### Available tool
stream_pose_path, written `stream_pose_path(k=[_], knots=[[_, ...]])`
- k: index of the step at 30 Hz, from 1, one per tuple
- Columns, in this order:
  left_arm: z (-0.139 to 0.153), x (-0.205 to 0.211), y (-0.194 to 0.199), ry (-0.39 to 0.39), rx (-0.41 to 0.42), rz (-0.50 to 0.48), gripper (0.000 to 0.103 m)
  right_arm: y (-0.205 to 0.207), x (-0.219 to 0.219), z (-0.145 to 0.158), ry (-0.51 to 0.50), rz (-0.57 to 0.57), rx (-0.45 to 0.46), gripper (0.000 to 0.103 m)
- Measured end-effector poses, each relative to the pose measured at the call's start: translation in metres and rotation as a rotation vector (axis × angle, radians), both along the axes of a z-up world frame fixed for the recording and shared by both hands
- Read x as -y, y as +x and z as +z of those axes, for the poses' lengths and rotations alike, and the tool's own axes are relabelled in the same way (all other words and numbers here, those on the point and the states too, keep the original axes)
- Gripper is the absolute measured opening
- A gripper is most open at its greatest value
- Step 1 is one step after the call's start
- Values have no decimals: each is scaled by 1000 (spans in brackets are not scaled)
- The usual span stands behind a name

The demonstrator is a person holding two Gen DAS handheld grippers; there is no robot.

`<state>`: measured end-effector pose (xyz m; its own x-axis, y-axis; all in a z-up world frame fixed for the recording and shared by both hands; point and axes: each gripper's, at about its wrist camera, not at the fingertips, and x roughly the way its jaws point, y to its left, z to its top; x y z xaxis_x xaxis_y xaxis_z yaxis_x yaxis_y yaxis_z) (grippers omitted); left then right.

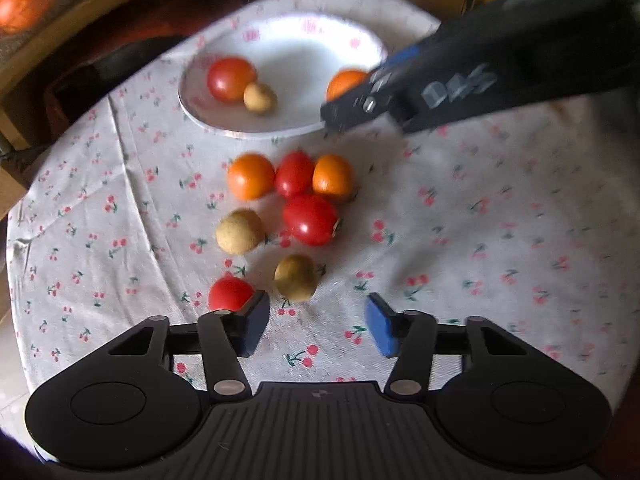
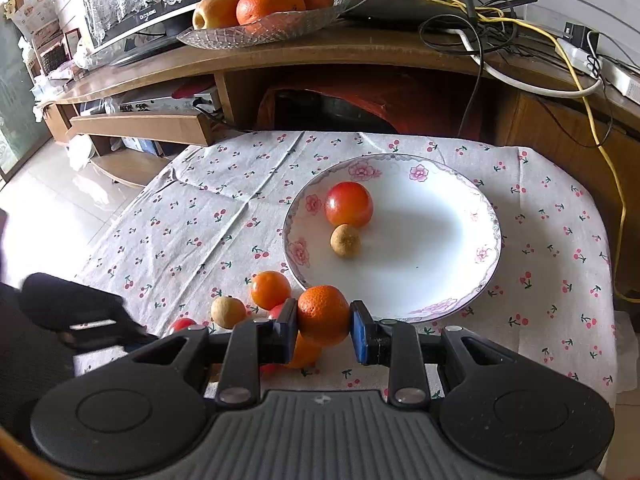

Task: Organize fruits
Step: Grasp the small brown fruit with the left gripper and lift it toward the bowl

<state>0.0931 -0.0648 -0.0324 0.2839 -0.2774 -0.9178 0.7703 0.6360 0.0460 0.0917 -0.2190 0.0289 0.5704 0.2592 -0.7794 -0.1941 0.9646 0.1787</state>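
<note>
A small orange (image 2: 323, 314) is clamped btwn right hand-held gripper (image 2: 323, 330) pads, held at plate (image 2: 486, 216) rim, approx 7 o'clock, presumably for dropping in. Left hand-held gripper (image 1: 318, 326) is held apart, empty, over counter (image 1: 480, 220) fruit.

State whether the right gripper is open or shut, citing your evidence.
Shut on a small orange: the right gripper has both fingers pressed against its sides, at the plate's near rim.

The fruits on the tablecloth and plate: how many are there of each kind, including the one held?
Tomatoes: 4
Small oranges: 3, one shut in the right gripper
Tan round fruits: 3
Total: 10
</note>
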Motion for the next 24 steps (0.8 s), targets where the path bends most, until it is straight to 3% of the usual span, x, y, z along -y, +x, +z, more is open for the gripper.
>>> stream_pose_path(k=[6, 14, 24], knots=[[-2, 5, 18, -32, -9, 78, 56, -2, 5, 2, 1, -5, 5, 27], [0, 13, 18, -21, -19, 108, 31, -2, 27, -2, 63, -54, -35, 27], [33, 7, 31, -125, 9, 162, 31, 3, 38, 2, 68, -103, -17, 27]])
